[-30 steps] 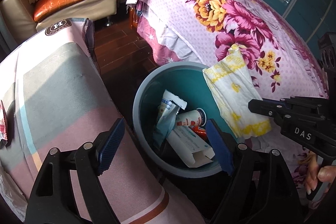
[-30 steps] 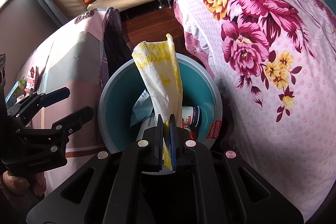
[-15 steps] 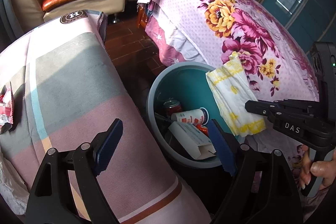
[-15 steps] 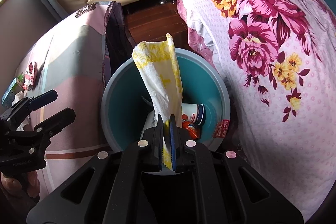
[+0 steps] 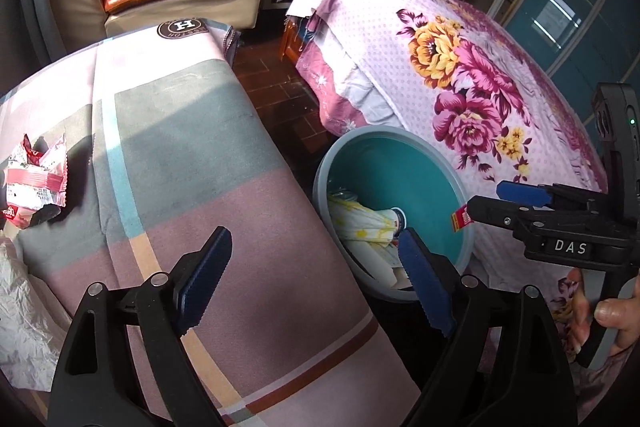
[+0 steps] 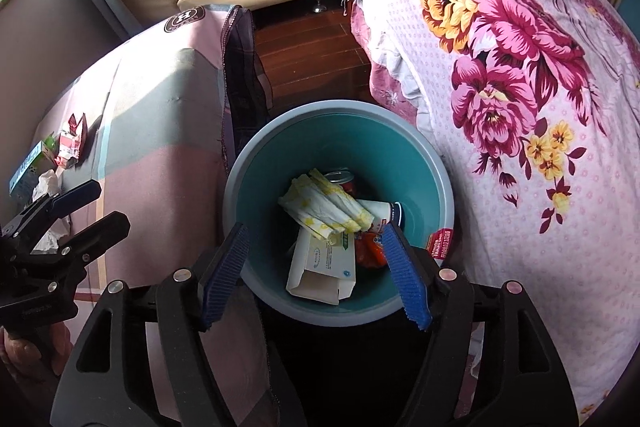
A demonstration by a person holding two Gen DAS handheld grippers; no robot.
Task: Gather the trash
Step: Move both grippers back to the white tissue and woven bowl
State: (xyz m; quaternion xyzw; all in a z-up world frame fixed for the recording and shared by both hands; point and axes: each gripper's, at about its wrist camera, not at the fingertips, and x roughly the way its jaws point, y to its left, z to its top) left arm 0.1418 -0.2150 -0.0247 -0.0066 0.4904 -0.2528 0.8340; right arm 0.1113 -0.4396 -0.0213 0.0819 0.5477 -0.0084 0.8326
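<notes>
Over the teal bin that stands between the two covered beds, my right gripper hangs with its blue pads spread wide and nothing between them. The yellow-and-white wrapper lies inside the bin, on top of a white carton, a red can and a small white cup. My left gripper is just as wide open and empty, poised above the edge of the striped blanket beside the bin

I judge this drop done, so the step in hand is going for the next piece. The trash I can see waits on the striped blanket: a pink-and-red snack packet, torn and crumpled, a crumpled white tissue near it, and a small green-and-blue box at the far edge, seen from the right wrist. All three sit well apart from the bin, on the left side, so the left gripper suits them best

To do it well I would come down on the packet with the jaws wide, straddle a raised fold instead of the flat foil, and close without pinching the blanket beneath. The foil looks slippery and light, so a firm squeeze and a slow lift should keep it from sliding out on the way over the bin's rim
</notes>
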